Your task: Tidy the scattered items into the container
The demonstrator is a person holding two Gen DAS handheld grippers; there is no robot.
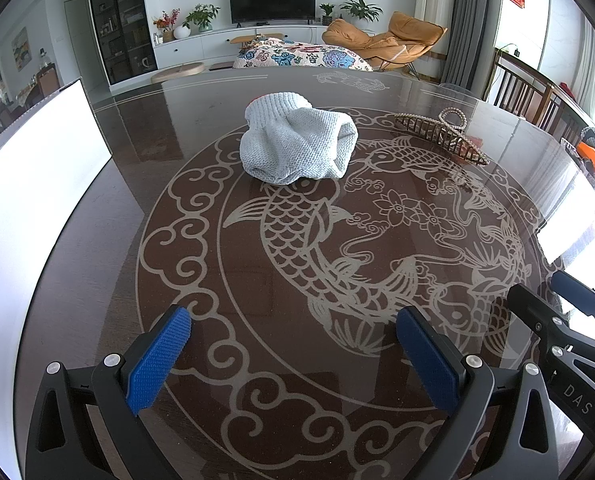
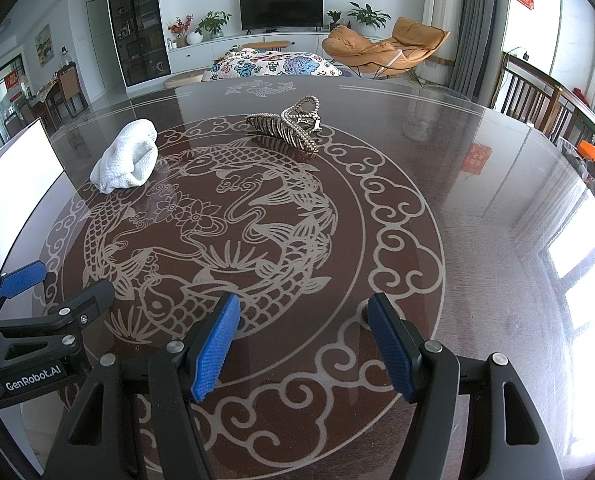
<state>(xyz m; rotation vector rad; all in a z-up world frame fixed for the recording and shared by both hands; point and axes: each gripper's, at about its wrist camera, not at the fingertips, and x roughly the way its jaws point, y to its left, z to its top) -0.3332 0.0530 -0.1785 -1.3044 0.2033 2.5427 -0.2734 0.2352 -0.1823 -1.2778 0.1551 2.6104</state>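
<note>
Toward tabletop (image 2: 497,240) far edge: knit cloth (image 1: 297,146), hair claw (image 2: 287,128), well apart. Left gripper (image 1: 293,344), right gripper (image 2: 303,340) spread wide, empty, hovering ready for first pick.

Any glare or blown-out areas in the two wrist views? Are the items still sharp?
Left wrist: white container at left is blown out, no surface detail; window glare streaks the table at right; knit cloth stays sharp. Right wrist: glare washes the table's right edge; hair claw is crisp with a reflection beneath. Both views: strong fisheye bending and dark corners.
</note>
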